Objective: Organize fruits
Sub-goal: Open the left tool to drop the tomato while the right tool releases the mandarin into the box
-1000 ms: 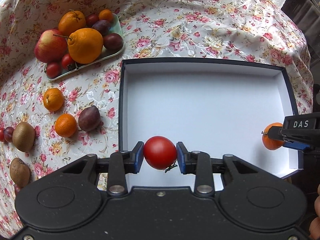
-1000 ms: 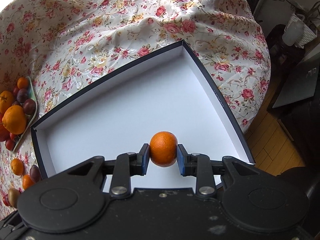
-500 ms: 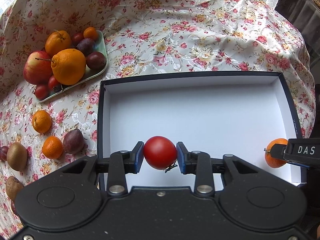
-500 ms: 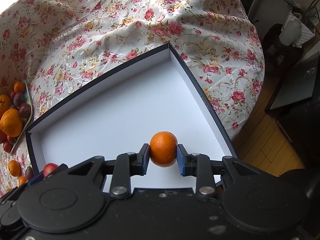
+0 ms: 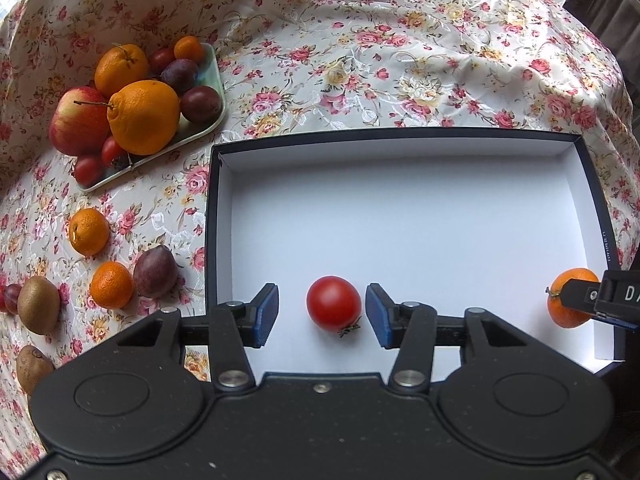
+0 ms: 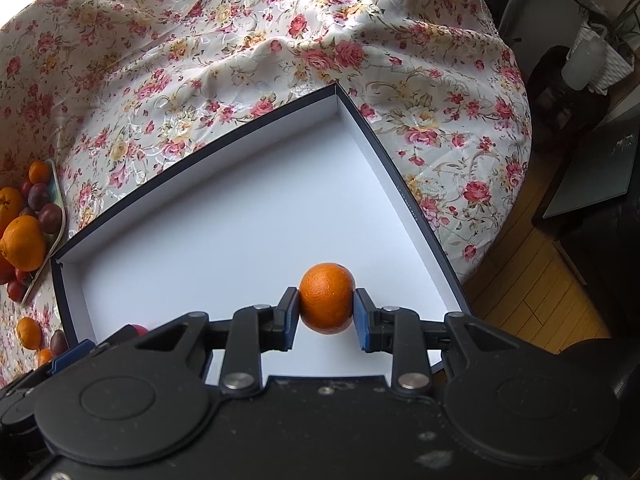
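My left hand-held gripper (image 5: 322, 316) stands wide around the tomato (image 5: 333, 307) inside the box (image 5: 400, 146), while my right hand-held gripper (image 6: 327, 312) clamps the mandarin (image 6: 327, 298), next requiring release near the box's right edge.

A floral tablecloth (image 5: 360, 60) drapes the bench — cream with pink roses. Beyond its edge lie a wooden floor (image 6: 532, 292), a dark stool (image 6: 568, 96) and a white woven basket (image 6: 608, 64) — nearby.
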